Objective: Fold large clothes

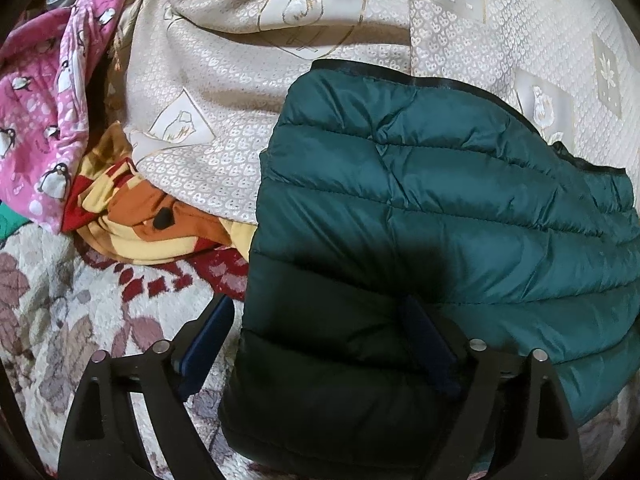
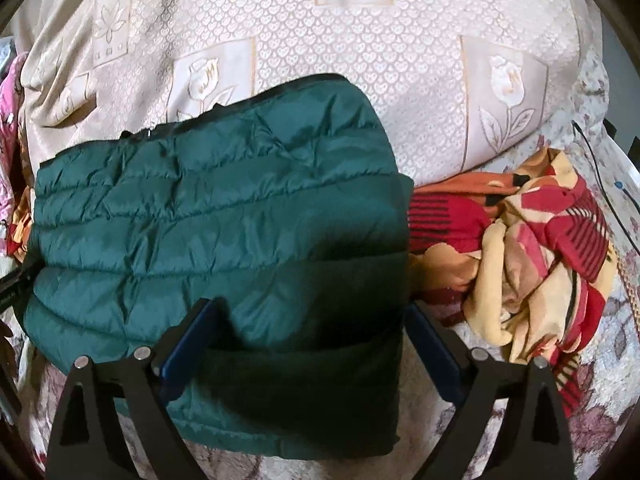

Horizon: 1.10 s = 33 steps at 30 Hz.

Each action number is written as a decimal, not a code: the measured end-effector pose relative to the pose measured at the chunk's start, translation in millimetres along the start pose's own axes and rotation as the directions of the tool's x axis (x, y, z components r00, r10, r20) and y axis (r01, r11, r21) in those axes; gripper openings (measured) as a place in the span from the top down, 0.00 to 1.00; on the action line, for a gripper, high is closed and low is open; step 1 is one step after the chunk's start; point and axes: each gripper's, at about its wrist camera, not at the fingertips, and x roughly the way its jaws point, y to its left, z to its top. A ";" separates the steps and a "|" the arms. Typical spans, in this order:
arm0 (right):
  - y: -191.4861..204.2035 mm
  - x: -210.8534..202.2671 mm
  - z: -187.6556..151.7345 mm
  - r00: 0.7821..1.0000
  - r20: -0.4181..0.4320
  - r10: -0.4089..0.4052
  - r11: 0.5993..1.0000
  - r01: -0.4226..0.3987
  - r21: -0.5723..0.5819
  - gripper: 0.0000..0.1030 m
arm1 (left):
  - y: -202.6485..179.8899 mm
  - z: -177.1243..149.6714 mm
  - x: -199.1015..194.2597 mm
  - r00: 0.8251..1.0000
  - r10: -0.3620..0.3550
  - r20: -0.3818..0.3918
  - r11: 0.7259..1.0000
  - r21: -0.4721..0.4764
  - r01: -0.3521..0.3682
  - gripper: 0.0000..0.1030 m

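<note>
A dark green quilted jacket point(image 1: 420, 200) point(image 2: 200, 208) lies folded into a compact block on the bed, its black-trimmed edge toward the far side. My left gripper point(image 1: 316, 304) is open over the jacket's near left corner. One of its blue fingers point(image 1: 424, 340) rests on the jacket and the other sits on the bedding beside it. My right gripper point(image 2: 310, 306) is open wide over the near right corner. Its left finger point(image 2: 192, 332) lies on the jacket and its right finger stands just off the jacket's right edge.
A cream patterned cover point(image 1: 240, 80) point(image 2: 320, 60) is heaped behind the jacket. A pink penguin-print cloth point(image 1: 40, 100) lies far left. A crumpled orange, red and yellow cloth point(image 1: 140, 216) point(image 2: 540, 240) flanks the jacket. A floral blanket point(image 1: 60, 300) covers the bed. A black cable point(image 2: 600, 176) runs at the right.
</note>
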 end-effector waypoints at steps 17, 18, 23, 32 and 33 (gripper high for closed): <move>-40.1 39.4 5.2 0.989 -0.058 0.133 0.982 -0.123 0.142 0.00 | 43.3 17.9 26.7 0.947 -0.312 -0.073 0.928 -0.237 0.287 0.31; -43.5 46.8 5.8 0.983 -0.064 0.173 0.975 -0.162 0.155 0.00 | 44.5 16.1 28.4 0.945 -0.320 -0.070 0.924 -0.245 0.295 0.29; -55.8 78.3 9.4 0.943 -0.095 0.319 0.931 -0.292 0.219 0.00 | 49.6 11.6 45.5 0.915 -0.397 -0.073 0.884 -0.300 0.360 0.22; -57.5 97.7 8.2 0.891 -0.096 0.443 0.866 -0.398 0.301 0.03 | 31.7 11.4 54.4 0.899 -0.431 -0.083 0.874 -0.287 0.392 0.46; -55.9 94.3 8.0 0.894 -0.088 0.440 0.868 -0.397 0.299 0.09 | 28.4 12.3 47.4 0.903 -0.422 -0.080 0.882 -0.265 0.389 0.51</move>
